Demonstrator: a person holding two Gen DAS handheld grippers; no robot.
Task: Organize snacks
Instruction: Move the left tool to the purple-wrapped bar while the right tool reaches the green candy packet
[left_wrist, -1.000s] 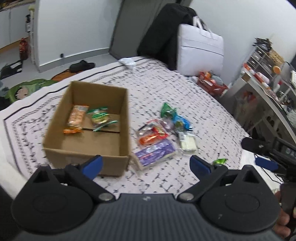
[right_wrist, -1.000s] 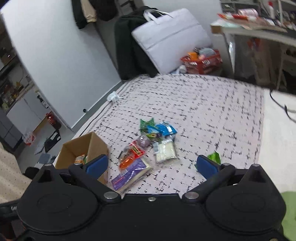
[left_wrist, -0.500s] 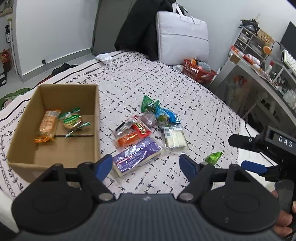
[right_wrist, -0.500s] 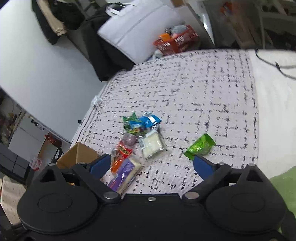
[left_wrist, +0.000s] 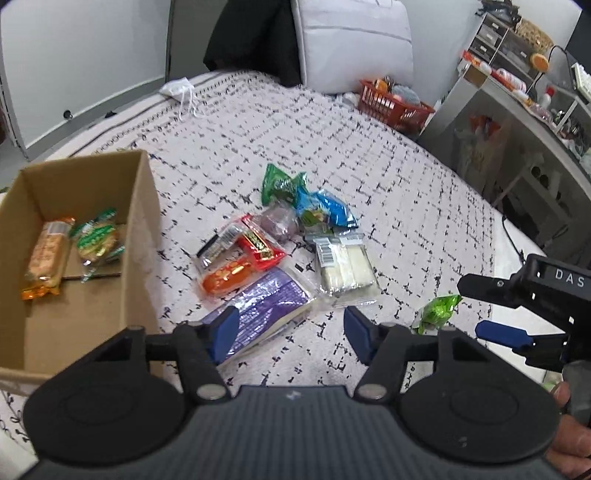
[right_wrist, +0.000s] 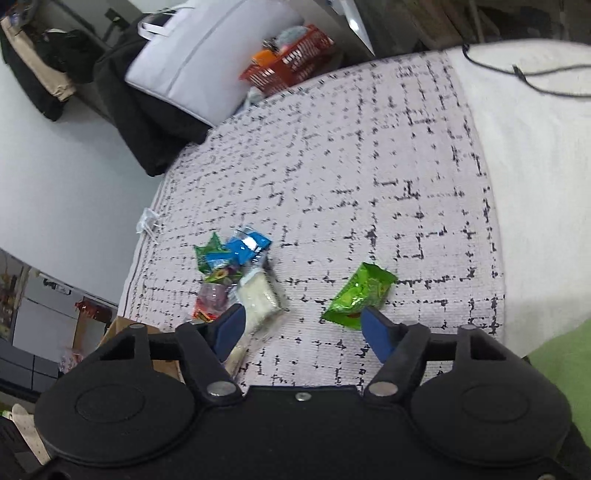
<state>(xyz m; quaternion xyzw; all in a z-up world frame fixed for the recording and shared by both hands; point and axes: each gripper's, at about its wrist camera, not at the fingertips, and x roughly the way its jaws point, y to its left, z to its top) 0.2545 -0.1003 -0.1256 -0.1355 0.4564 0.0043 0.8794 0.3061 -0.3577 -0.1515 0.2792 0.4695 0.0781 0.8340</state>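
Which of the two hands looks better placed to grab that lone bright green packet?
Probably the right. In its own view the right tool is aimed at the green packet, which lies just ahead of its open fingers. The left tool is aimed at the purple packet by the cardboard box.

Green packet (right_wrist: 360, 297), snack pile (right_wrist: 236, 277), patterned blanket (right_wrist: 369, 166)

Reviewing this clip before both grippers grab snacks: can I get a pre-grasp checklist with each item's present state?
1. Left gripper empty, jaws just been closing: ok.
2. Right gripper empty, jaws just been closing: ok.
3. Purple packet lined up ahead of the left gripper: ok.
4. Green packet centred between the right fingers: not ok, it sits off toward one finger.
5. Cardboard box has room: ok.
6. Pads touching either packet: cannot tell.
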